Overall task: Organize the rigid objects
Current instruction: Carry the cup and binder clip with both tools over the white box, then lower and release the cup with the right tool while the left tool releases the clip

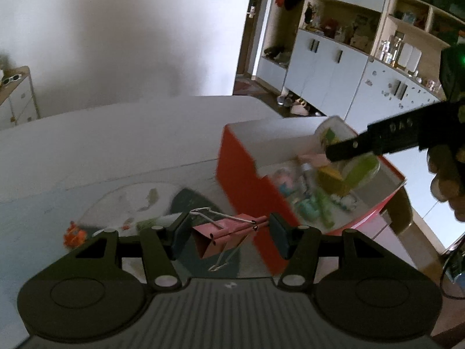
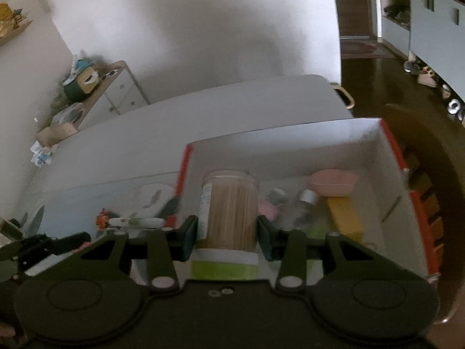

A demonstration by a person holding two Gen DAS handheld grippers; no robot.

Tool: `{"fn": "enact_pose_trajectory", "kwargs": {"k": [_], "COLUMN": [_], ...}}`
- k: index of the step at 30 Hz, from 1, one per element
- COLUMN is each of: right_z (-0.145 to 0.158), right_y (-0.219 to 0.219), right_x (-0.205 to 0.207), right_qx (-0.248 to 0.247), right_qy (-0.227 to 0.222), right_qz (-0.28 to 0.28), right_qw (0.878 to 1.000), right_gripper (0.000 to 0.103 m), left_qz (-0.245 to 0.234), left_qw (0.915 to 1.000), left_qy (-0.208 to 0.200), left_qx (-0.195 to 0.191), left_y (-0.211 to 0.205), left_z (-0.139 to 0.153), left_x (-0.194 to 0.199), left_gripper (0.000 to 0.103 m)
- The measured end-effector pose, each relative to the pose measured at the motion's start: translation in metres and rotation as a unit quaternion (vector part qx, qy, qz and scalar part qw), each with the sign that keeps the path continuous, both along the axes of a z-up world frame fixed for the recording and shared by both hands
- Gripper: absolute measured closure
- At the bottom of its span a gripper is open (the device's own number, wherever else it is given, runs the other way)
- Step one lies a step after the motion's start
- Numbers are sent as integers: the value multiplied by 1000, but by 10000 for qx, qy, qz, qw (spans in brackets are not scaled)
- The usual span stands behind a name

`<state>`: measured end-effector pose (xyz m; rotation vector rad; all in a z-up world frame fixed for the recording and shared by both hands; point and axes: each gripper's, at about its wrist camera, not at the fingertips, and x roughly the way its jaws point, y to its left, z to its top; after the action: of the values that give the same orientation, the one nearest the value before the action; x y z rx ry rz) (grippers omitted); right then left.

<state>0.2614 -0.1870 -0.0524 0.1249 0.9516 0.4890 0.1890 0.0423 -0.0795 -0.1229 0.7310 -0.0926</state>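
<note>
My left gripper [image 1: 228, 234] is shut on a pink binder clip [image 1: 223, 237] and holds it above the table, just left of a red box with white inside [image 1: 247, 186]. My right gripper [image 2: 228, 231] is shut on a clear jar of toothpicks with a green lid [image 2: 229, 212] and holds it over the open red box [image 2: 418, 212]. In the left wrist view the jar [image 1: 357, 171] and the right gripper's black finger [image 1: 357, 145] hang over the box. Several small items lie inside the box: a pink dish [image 2: 334, 181], a yellow block [image 2: 345, 218], a small bottle [image 2: 305, 200].
The table [image 1: 101, 151] has a patterned mat [image 1: 136, 197] with an orange toy [image 1: 74, 234] and a white tube [image 2: 136, 221] on it. A low cabinet [image 2: 116, 93] stands at the back left. Shelves and cupboards [image 1: 334, 67] line the right wall.
</note>
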Motion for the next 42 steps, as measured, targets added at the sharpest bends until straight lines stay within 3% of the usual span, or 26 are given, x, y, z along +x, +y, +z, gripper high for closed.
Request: {"fn": "enact_pose_trajectory", "kwargs": {"k": [11,21,25,33,42], "right_z": [-15,-36,-42,-57,-69], "right_y": [-60,-89,-91,-81,-67], "right_x": [13,28,31,34,34], "right_qx": [-41,-113,-134,-343,-569], "right_qy": [33,188,229,298,350], "right_qz": [-362,-459,-393,-80,273], "right_qw": [9993,9987,9989,9989,9974], "right_gripper": [60,60,60,60,60], "left_qz": [-273,-558,-579,-580,-393], "left_qw": [9996,9977,9971,9922,9888], "left_qy": [-40,-57,79,367,626], "left_qx": [23,390,478,1038,1296], "left_y": [-49,-92,-104,-127,-130], "left_z": [13,16,7,-21,-44], "left_x": [47,91,114,155,182], "left_gripper": [45,45,45,45,45]}}
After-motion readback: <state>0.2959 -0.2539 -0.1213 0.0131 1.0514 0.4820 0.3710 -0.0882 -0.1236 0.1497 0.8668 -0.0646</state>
